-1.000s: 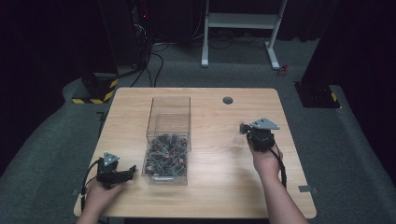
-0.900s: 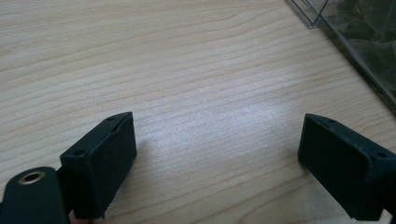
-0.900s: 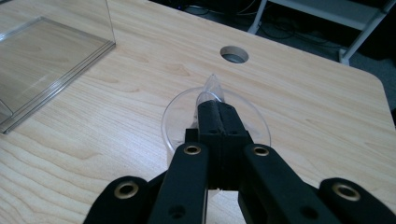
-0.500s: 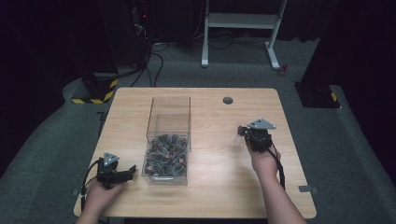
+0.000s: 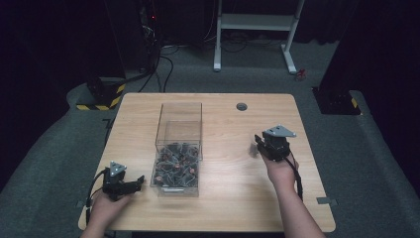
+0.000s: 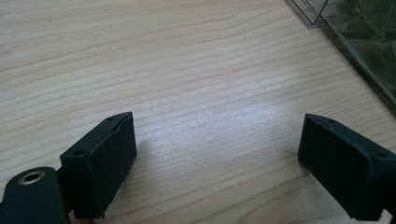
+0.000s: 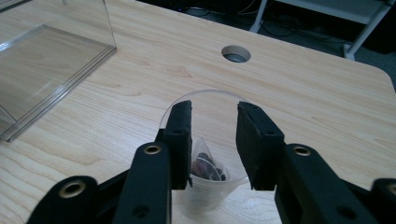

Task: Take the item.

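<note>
Plastic cup (image 7: 205, 140): clear, stood on tabletop (image 7: 317, 98) beneath right tongs, small packet (image 7: 205, 165) inside
Right tongs (image 7: 214, 140): just opening, jaws parted above cup
Left tongs (image 6: 215, 158): spread wide, nothing between

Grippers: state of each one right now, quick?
Left gripper: open, nothing between its jaws, bare table beneath.
Right gripper: open, jaws have just been opening above a clear cup with a small bag inside.

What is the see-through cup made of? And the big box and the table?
The cup looks like thin clear plastic: the table grain shows through it. The box seems to be stiffer clear plastic, maybe acrylic, with flat glossy walls and sharp edges. The table looks like pale wood or a wood-look coating, with grain lines.
</note>
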Demonstrator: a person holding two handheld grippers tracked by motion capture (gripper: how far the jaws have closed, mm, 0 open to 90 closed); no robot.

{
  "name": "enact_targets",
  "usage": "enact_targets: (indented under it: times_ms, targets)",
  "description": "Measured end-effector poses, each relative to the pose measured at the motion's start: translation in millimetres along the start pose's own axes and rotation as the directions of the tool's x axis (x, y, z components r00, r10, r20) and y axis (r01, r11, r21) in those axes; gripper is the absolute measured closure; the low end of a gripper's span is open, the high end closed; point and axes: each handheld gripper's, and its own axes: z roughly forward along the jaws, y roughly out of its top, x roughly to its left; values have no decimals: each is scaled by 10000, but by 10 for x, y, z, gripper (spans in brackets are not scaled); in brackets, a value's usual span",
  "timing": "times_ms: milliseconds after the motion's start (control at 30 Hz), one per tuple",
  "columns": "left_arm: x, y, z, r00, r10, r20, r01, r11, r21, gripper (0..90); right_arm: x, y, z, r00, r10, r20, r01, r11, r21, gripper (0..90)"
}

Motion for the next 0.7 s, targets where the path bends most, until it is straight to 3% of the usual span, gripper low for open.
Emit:
enact_targets:
  times_ms: [200,433,700]
  targets:
    - [0,0,0,10000,2,0,-2,10000,-1,117,3,0,1,9999,80,-122,-80,10000,-11,624]
    - [0,0,0,10000,-5,1,5,10000,-3,117,33,-4,-2,9989,291,-358,-291,9996,7,510]
    - [-1,0,0,10000,-7,2,7,10000,-6,117,53,-7,-9,9960,601,-663,-600,9982,41,312]
